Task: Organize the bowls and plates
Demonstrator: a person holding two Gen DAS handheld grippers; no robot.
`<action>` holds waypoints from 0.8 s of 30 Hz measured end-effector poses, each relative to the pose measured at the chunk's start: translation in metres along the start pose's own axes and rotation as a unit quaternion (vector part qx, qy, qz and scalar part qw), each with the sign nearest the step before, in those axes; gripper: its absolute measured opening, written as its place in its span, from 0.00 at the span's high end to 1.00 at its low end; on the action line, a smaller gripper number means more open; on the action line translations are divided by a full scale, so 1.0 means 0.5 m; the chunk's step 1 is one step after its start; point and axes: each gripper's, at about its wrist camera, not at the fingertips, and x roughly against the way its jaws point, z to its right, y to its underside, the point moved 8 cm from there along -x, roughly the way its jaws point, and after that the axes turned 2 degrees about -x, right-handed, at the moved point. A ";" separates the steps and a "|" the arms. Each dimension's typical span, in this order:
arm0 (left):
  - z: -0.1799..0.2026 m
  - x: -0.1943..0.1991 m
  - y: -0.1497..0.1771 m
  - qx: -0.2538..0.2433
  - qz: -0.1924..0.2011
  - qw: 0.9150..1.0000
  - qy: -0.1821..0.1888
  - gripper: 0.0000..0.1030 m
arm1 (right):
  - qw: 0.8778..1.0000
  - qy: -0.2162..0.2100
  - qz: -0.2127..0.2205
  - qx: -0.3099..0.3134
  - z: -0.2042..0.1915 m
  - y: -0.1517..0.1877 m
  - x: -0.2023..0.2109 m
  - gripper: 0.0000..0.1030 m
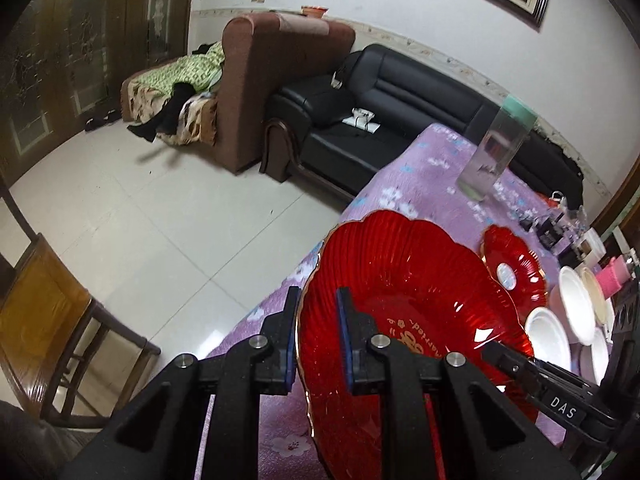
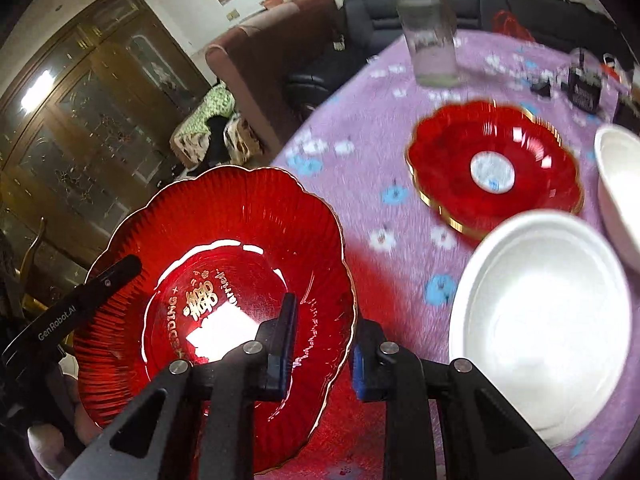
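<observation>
This is a home's living room. A black leather sofa (image 1: 400, 92) stands along the white wall beside a brown fabric armchair (image 1: 264, 80) heaped with a green patterned blanket (image 1: 188, 68). Dark wooden glass-fronted cabinet doors (image 1: 80, 52) fill the far side, pale glossy tiles (image 1: 160, 208) cover the floor, and a purple flower-printed cloth (image 1: 420, 176) dresses the surface.
</observation>
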 end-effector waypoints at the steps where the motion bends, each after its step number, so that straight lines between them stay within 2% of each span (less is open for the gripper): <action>1: 0.005 -0.007 0.007 -0.002 -0.003 1.000 0.000 0.84 | 1.000 0.002 -0.002 -0.005 0.008 0.004 -0.004 0.75; 5: 0.055 -0.038 0.034 -0.016 -0.021 1.000 0.011 0.84 | 0.999 0.017 0.003 -0.033 0.064 0.016 0.003 0.76; 12: 0.137 -0.064 0.071 -0.042 -0.040 0.998 0.039 0.84 | 0.997 0.039 0.030 -0.066 0.141 0.026 0.065 0.76; 15: 0.134 -0.050 0.065 -0.041 -0.034 0.998 0.041 0.84 | 0.997 0.040 0.038 -0.060 0.135 0.017 0.074 0.76; 20: 0.100 -0.024 0.040 -0.045 -0.007 0.999 0.013 0.84 | 0.998 0.037 0.040 -0.028 0.095 0.011 0.057 0.76; 24: 0.075 -0.043 0.038 -0.037 -0.014 0.999 -0.001 0.84 | 0.998 0.041 0.038 -0.016 0.085 0.018 0.035 0.76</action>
